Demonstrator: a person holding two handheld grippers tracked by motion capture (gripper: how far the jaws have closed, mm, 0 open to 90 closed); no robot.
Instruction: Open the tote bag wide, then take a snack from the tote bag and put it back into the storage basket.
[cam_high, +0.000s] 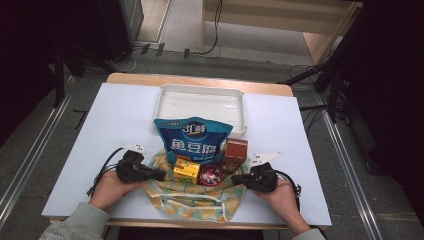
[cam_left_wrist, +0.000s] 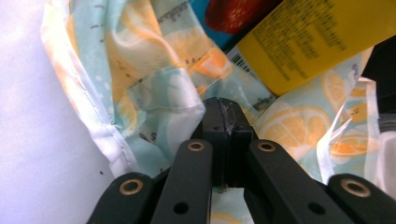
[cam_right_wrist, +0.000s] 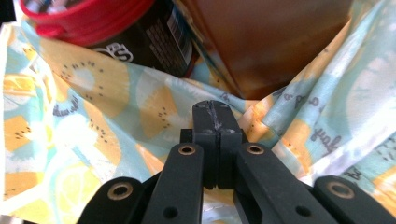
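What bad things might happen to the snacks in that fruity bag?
The tall blue pouch stands upright among the goods on the fruit-print bag; a tug on the cloth might tip it. The left gripper and right gripper have shut jaws at the bag's edges, so thin fabric may slip free.

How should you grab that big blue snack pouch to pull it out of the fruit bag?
Probably by its top edge, coming from above. The big blue snack pouch stands upright in the fruit-print cloth bag, its flat top sticking up free, while the yellow box and red-lidded jar crowd its lower front.
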